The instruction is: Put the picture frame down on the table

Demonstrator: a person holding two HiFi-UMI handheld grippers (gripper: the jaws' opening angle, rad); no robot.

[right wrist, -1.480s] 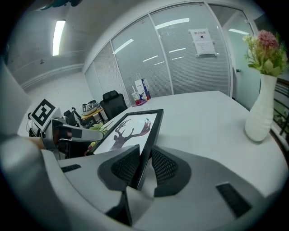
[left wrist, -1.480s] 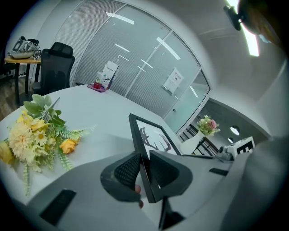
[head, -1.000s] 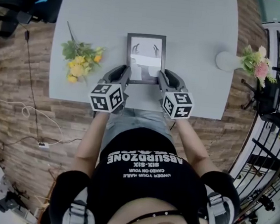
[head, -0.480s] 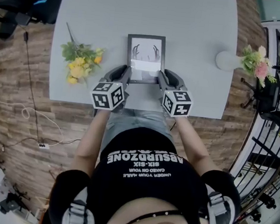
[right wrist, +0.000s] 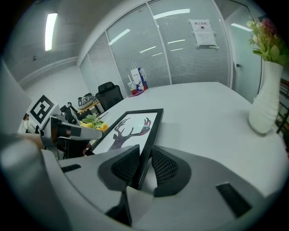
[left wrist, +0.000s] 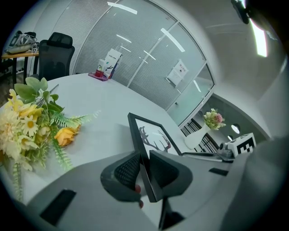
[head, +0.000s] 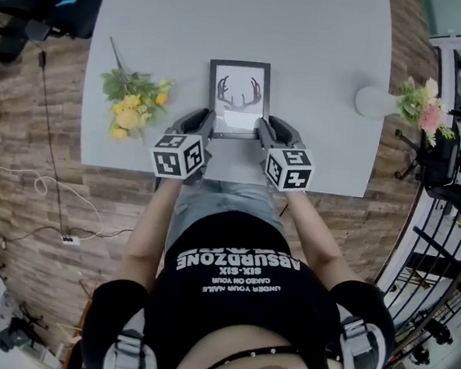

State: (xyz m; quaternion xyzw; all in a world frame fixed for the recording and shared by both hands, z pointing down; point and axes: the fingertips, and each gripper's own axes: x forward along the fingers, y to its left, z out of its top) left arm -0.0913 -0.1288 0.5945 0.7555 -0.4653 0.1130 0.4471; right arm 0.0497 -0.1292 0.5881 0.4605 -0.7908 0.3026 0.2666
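Left tool [head: 205, 126] pinches the left edge of the black picture frame [head: 238, 98]. Right tool [head: 261, 130] pinches the right edge. Both grips are near the frame's lower corners.

Head view: frame over the grey surface [head: 327, 42], between yellow bouquet [head: 133, 100] and white vase [head: 374, 100].

Gripper views add: frame tilted, antler print up, near end raised. Far-edge contact with surface: cannot tell.
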